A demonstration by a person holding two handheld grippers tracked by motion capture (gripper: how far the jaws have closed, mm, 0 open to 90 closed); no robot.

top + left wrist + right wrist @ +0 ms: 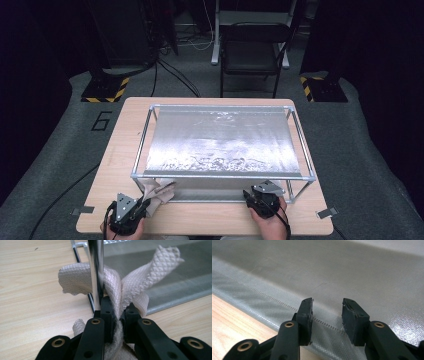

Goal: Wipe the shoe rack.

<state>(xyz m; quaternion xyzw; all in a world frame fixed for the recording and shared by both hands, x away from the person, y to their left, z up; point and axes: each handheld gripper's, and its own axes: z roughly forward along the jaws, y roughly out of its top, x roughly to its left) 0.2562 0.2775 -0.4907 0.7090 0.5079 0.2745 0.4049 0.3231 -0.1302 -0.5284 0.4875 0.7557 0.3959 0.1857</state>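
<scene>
Beige waffle cloth (pixel 130 282), soft, light and limp, sits pinched in the shut left claw (pixel 119 315) beside the rack's front-left post (pixel 96 270), low over the bench (pixel 210 220); best held by a bunched fold. Right claw (pixel 327 315) hangs half open, empty, over the silver sheet (pixel 352 272)

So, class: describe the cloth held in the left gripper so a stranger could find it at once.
Start at the wooden table and its metal-framed rack. At the rack's near left leg, the left gripper is shut on a crumpled beige cloth. Its waffle-textured weave sets it apart from the smooth silvery sheets.
</scene>
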